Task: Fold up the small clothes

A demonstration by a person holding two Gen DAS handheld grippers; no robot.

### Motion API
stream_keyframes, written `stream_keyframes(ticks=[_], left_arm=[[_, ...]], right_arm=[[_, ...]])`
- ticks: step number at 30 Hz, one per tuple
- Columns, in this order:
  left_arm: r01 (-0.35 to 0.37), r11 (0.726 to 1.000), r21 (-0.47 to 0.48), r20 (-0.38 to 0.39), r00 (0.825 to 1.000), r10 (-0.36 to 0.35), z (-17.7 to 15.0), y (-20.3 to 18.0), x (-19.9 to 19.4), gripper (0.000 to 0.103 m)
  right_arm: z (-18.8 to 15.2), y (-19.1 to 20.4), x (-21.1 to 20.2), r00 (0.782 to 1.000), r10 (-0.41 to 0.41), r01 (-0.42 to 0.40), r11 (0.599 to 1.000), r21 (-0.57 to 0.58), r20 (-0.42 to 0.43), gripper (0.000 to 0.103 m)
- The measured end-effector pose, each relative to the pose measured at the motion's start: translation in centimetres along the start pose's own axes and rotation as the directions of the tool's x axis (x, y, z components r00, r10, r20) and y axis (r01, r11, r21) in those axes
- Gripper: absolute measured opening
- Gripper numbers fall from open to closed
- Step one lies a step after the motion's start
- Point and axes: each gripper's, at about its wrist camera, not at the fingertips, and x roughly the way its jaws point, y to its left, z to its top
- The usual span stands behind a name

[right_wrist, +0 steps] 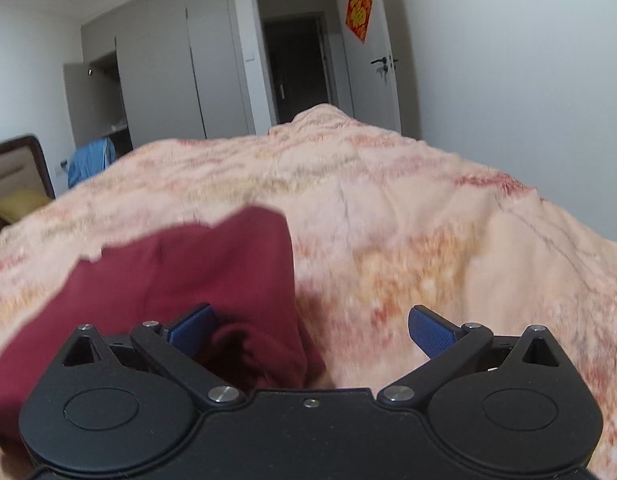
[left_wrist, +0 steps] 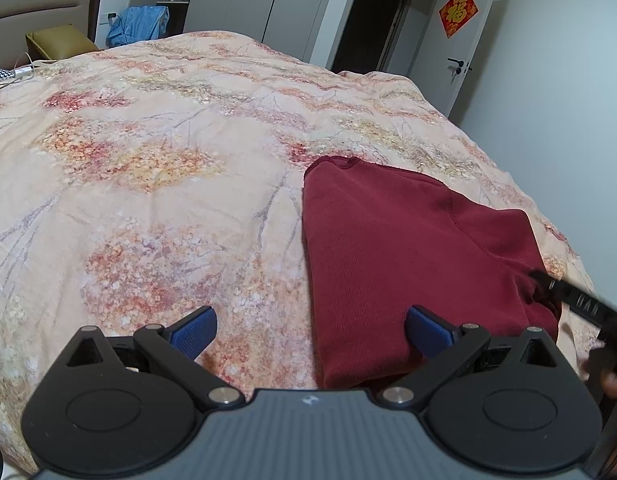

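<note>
A dark red knit garment [left_wrist: 404,256] lies folded on the floral bedspread [left_wrist: 156,184], at the bed's right side. My left gripper [left_wrist: 310,330] stands open just above the garment's near left edge, one blue pad over the bedspread, the other over the cloth. In the right wrist view the same garment [right_wrist: 212,268] fills the lower left. My right gripper [right_wrist: 310,328] is open, with a bunched fold of the cloth lying beside its left pad [right_wrist: 192,330]. The right gripper's black body [left_wrist: 580,304] shows at the garment's right edge in the left wrist view.
The bedspread [right_wrist: 428,240] covers the whole bed. A headboard [left_wrist: 48,4] and yellow pillow [left_wrist: 60,42] sit at far left, blue cloth [left_wrist: 138,24] behind the bed. Wardrobe doors [right_wrist: 196,64], a dark doorway [right_wrist: 296,64] and a white door [left_wrist: 464,48] line the far wall.
</note>
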Motion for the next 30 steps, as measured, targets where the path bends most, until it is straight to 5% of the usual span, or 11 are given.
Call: stream_keyframes(ticks=[7, 16, 30], left_arm=[[0.015, 1.000, 0.000, -0.017, 1.000, -0.015, -0.3, 0.1, 0.3, 0.103], [0.017, 1.000, -0.012, -0.022, 1.000, -0.017, -0.5, 0.4, 0.4, 0.103], [0.025, 0.999, -0.027, -0.039, 0.999, -0.026, -0.8, 0.7, 1.1, 0.103]], right_arm=[[-2.9, -1.1, -1.1, 1.000, 0.001, -0.001, 1.000, -0.031, 0.015, 0.103], [-1.6, -1.3, -2.0, 0.995, -0.010, 0.010, 1.000, -0.002, 0.101, 0.103], [2.5, -1.0, 8.2, 1.000, -0.012, 0.009, 0.990, -0.140, -0.018, 0.103]])
